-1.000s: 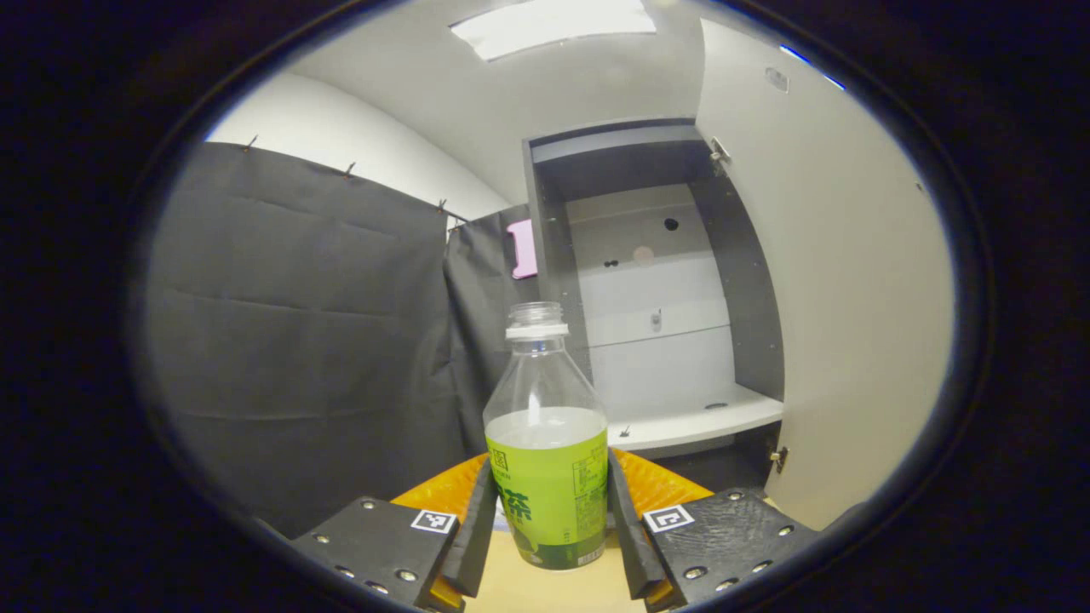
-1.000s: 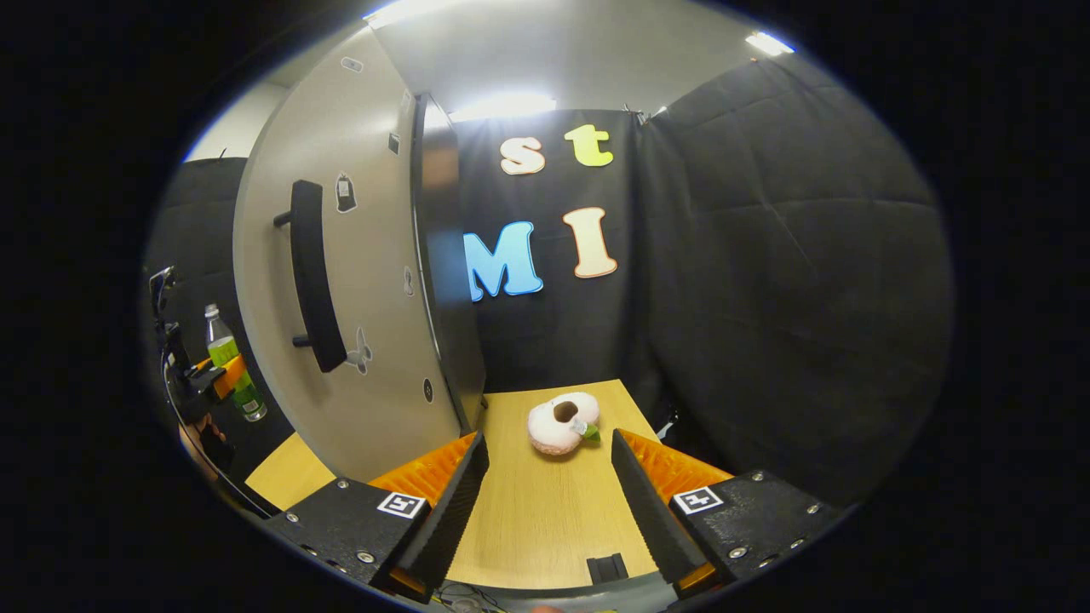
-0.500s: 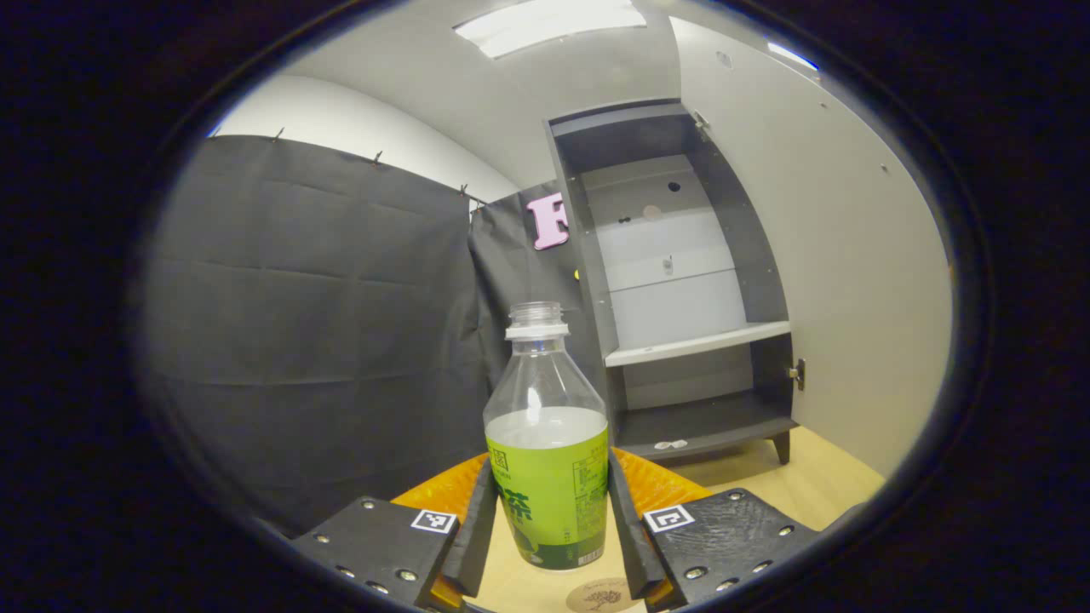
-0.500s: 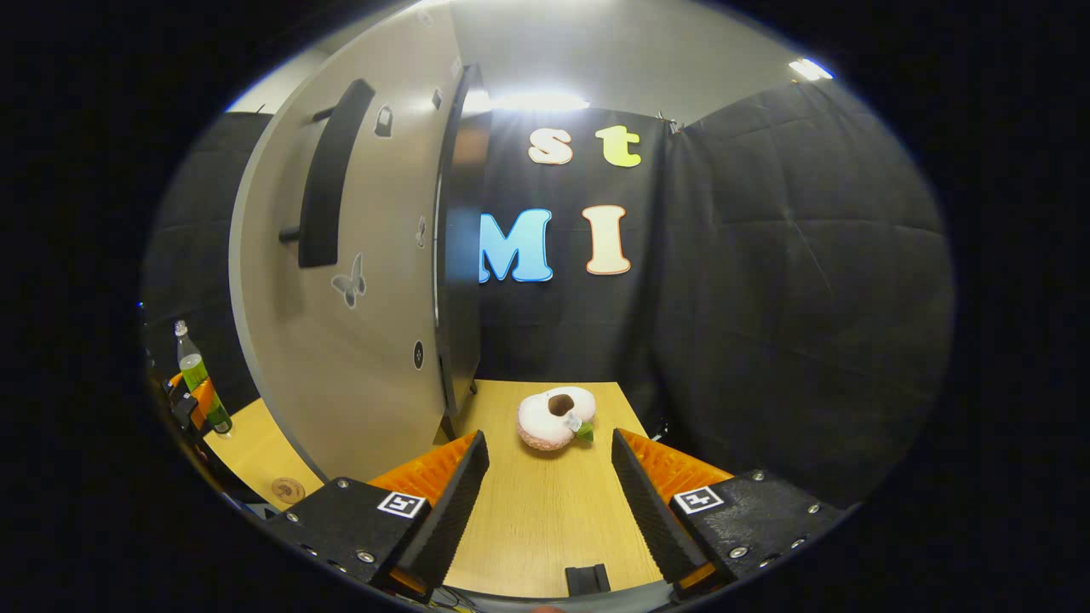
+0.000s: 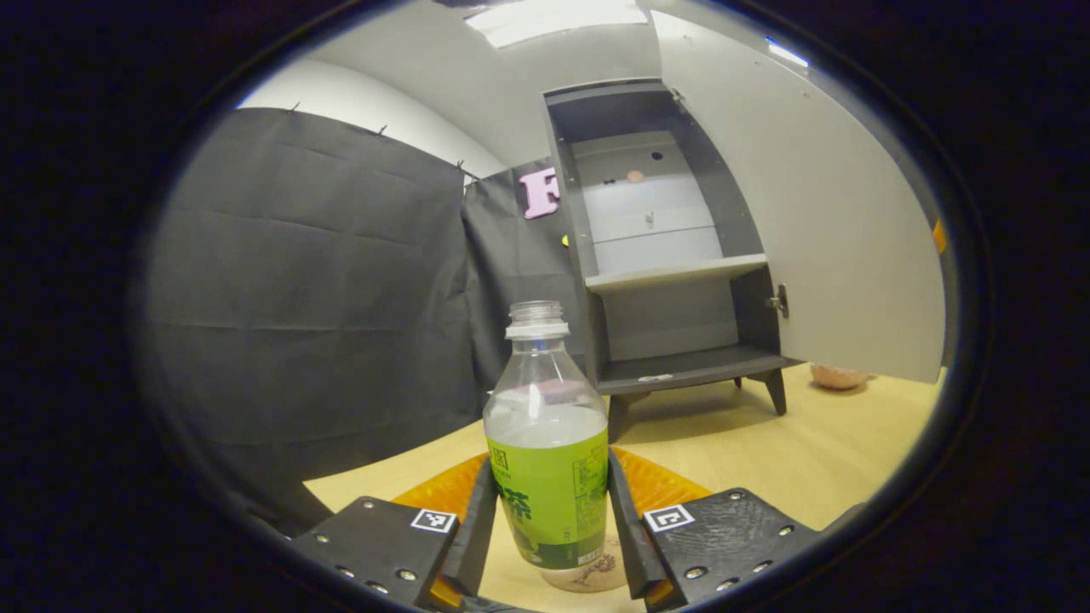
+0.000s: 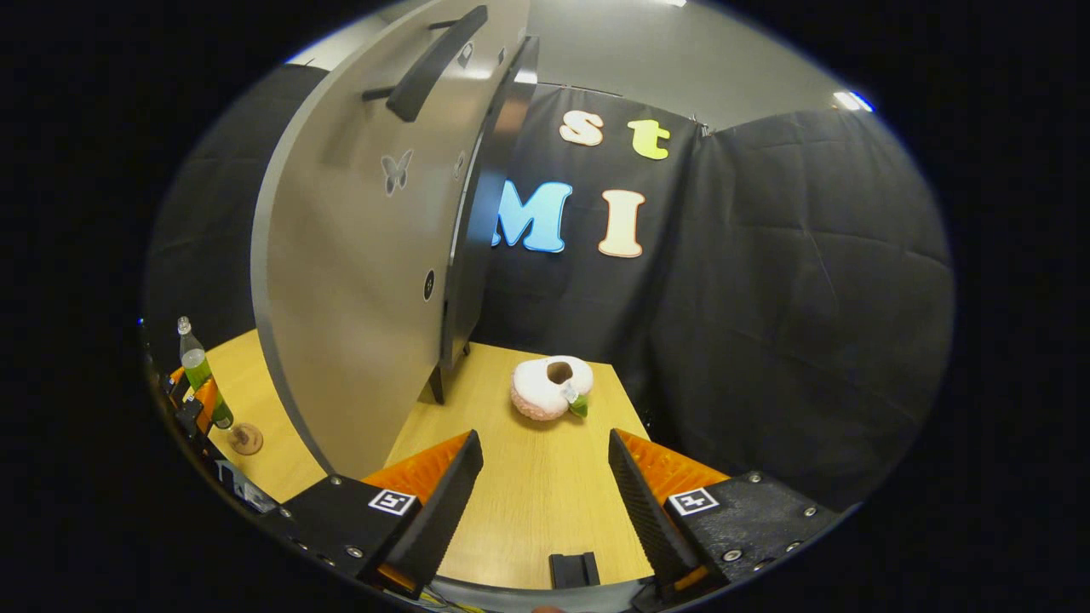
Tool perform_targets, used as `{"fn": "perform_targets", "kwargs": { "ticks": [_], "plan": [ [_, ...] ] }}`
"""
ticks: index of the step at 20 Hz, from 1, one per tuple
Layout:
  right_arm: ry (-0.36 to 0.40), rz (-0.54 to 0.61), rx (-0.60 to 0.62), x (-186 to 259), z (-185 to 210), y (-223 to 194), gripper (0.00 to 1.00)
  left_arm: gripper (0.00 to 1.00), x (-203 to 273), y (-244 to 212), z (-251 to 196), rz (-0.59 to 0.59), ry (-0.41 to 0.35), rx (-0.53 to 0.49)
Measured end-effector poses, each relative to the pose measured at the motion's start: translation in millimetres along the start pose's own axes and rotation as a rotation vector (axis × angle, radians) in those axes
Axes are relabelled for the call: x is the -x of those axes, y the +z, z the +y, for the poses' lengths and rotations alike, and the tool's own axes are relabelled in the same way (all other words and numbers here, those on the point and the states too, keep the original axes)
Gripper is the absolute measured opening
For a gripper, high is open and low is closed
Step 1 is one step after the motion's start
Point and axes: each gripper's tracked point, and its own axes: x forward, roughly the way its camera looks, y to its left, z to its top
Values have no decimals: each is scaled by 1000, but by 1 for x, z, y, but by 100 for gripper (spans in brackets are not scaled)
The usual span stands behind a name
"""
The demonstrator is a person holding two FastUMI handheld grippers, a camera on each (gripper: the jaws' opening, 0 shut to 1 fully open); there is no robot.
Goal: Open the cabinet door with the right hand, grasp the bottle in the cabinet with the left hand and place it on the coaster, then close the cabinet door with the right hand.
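A clear bottle [image 5: 545,443] with a green label and no cap stands upright between the pads of my left gripper [image 5: 549,466], which is shut on it. A round brown coaster [image 5: 588,575] lies on the wooden table just under the bottle's base, slightly to the right. In the right gripper view the bottle [image 6: 197,371] and coaster [image 6: 245,438] are small at the far left. My right gripper [image 6: 542,440] is open and holds nothing, low over the table near the open cabinet door [image 6: 358,281] with its black handle [image 6: 434,60].
The grey cabinet [image 5: 673,255] stands open on short legs, its shelf bare. The door [image 5: 809,213] swings out to its right. A pink and white plush ring [image 6: 549,387] lies on the table [image 6: 528,519] ahead of my right gripper.
My left gripper has come down with the bottle, away from the cabinet, to just over the coaster. My right gripper has sunk lower, and the door handle now sits high in its view.
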Motion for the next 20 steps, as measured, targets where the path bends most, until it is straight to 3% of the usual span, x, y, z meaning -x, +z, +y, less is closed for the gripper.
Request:
{"fn": "perform_targets", "kwargs": {
  "ticks": [1,6,7,8,9,12,14,15,20],
  "plan": [
    [-1,9,6,0,-1,-3,92,64,-2,-8,-4,6,-3,12],
    [7,28,22,-1,3,-8,92,65,2,-17,-9,-14,-1,17],
    [13,29,25,-1,4,-9,92,71,1,-14,-9,-20,-5,23],
    [22,29,26,-1,6,-9,92,70,-2,-10,-8,-22,-5,32],
    [27,28,27,-2,8,-8,92,77,-1,-10,-7,-29,-7,43],
    [44,37,20,0,17,-10,92,77,-3,5,-10,-49,-19,40],
    [46,38,10,-1,16,-7,92,85,-3,20,-10,-76,-22,43],
    [48,37,4,0,16,-4,92,81,-1,26,-10,-82,-20,45],
    [53,20,-23,3,13,7,92,81,-1,64,-2,-109,-17,22]
  ]
}}
